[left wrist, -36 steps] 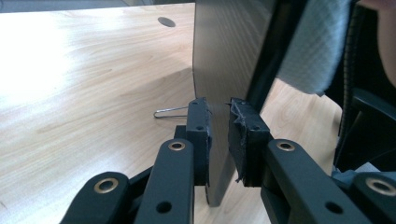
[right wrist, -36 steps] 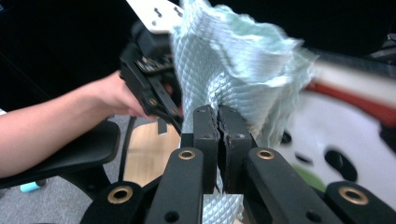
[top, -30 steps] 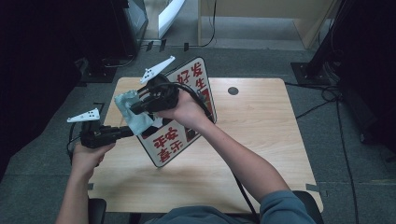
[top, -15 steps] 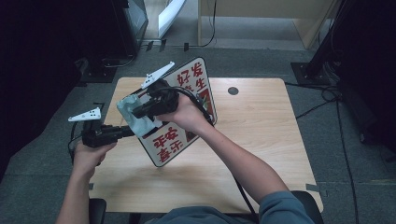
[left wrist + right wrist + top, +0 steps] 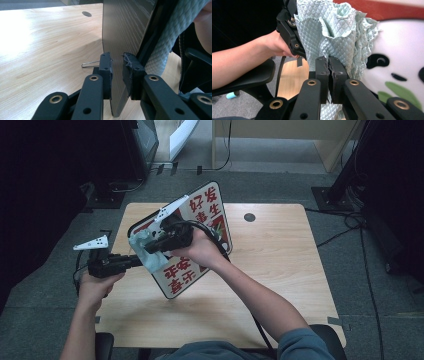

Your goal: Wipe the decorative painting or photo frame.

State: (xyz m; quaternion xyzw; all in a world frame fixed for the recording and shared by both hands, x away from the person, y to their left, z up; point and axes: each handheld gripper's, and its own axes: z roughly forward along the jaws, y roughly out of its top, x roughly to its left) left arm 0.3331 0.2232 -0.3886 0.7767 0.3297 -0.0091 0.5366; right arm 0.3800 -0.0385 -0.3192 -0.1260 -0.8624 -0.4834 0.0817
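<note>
A white signboard (image 5: 206,211) with red characters and a panda picture (image 5: 399,50) stands tilted on the wooden table (image 5: 280,270). My left gripper (image 5: 134,262) is shut on the board's left edge; in the left gripper view the pads (image 5: 106,66) press the thin panel (image 5: 125,30) from both sides. My right gripper (image 5: 152,246) is shut on a pale green quilted cloth (image 5: 145,252). In the right gripper view the cloth (image 5: 332,32) bunches above the closed jaws (image 5: 328,65) and lies against the board's face. The left gripper (image 5: 289,32) and its hand show behind the cloth.
A round cable hole (image 5: 249,217) sits at the table's far middle. A thin wire foot (image 5: 90,64) lies on the wood beside the board. Dark equipment stands at the left, cables (image 5: 350,220) run over the floor at the right, and a chair (image 5: 330,335) is at the near edge.
My right gripper has slid the cloth down the board's face toward the near left. The left gripper has kept its hold on the board's edge.
</note>
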